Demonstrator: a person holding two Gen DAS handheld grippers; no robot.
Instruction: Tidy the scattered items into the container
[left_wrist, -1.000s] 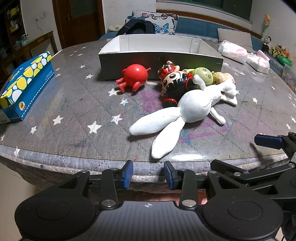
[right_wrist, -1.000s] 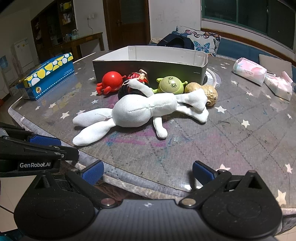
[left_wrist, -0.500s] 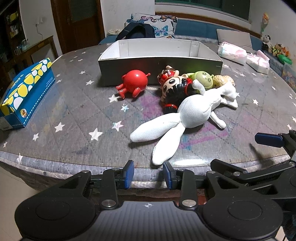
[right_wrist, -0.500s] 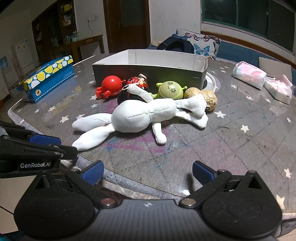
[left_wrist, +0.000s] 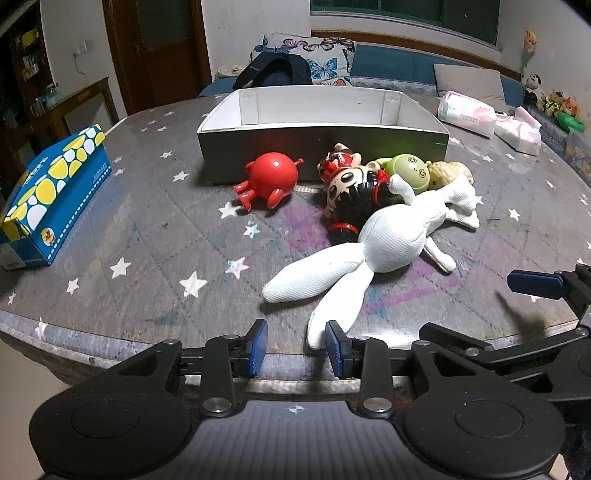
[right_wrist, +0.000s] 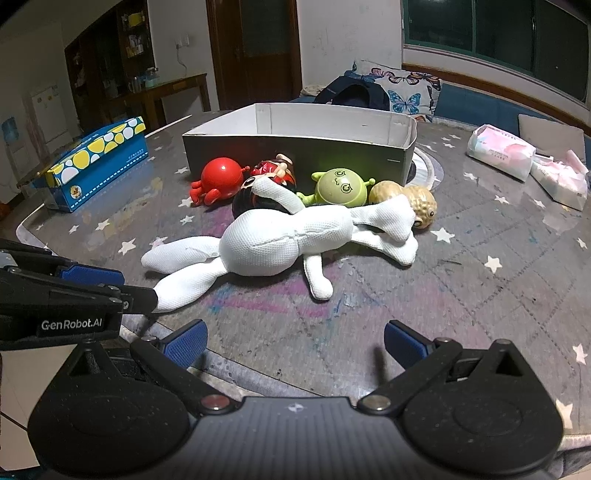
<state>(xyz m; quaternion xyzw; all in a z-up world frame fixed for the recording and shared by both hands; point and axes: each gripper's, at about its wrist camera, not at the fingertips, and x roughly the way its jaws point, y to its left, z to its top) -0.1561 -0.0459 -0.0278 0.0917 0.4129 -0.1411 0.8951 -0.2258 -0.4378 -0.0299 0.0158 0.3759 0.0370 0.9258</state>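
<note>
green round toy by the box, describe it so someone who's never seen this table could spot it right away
Find the open grey cardboard box on the star-patterned table. Along its near wall lies a row of toys; the round green plastic toy sits between the black-haired doll and the tan peanut-shaped toy. It alone is green, with a drawn face and small stubby arms.

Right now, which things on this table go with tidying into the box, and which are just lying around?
Part of the job:
white plush rabbit
red round toy
black-haired doll
green round toy
peanut toy
grey box, the container

Just lying about:
blue tissue box
pink tissue packs
</note>
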